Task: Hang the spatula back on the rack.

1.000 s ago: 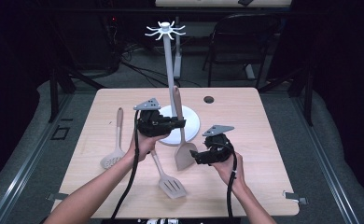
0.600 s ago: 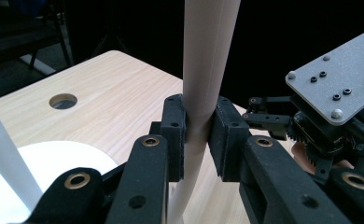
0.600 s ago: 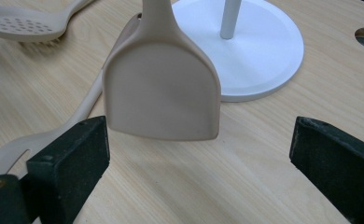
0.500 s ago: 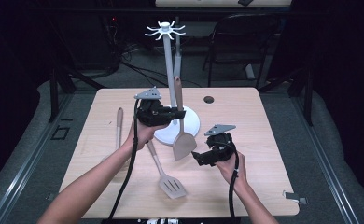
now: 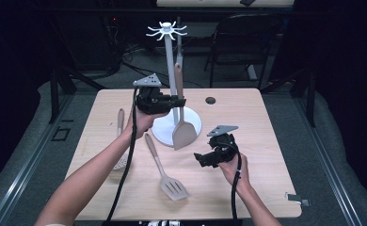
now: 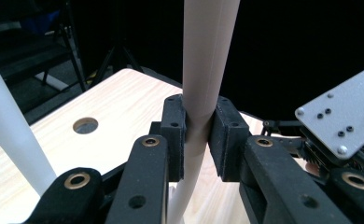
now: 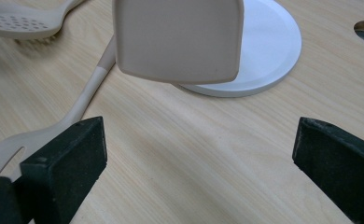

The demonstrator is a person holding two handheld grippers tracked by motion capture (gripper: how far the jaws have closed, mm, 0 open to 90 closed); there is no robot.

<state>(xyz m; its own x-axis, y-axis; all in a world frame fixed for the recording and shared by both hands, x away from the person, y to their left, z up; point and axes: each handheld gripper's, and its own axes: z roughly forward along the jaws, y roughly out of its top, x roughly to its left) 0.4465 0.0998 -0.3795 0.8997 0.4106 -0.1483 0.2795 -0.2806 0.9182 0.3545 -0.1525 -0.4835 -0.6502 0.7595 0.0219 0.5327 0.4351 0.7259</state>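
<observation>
Left gripper (image 5: 178,101) is clamping the handle of a beige turner (image 5: 184,134), jaws pressed on both sides of the handle (clear in the left gripper view, handle (image 6: 207,70) running up between the pads). Turner is hanging upright, blade down, lifted off the table (image 5: 266,122), blade sitting in front of the white round base (image 5: 193,123) of the utensil stand (image 5: 169,52). Handle is pointing up beside the stand's pole, near the hook ring at the top; can't tell if it is touching a hook.

Right gripper (image 5: 201,160) is hovering low over the table, right of the turner and apart from it, jaws spread wide with nothing between them (right gripper view is showing the turner blade (image 7: 178,39) and base ahead).

Slotted turner (image 5: 173,187) is lying flat on the table between the two arms. Perforated spoon (image 5: 120,123) is lying at the left, partly hidden by the left forearm.
</observation>
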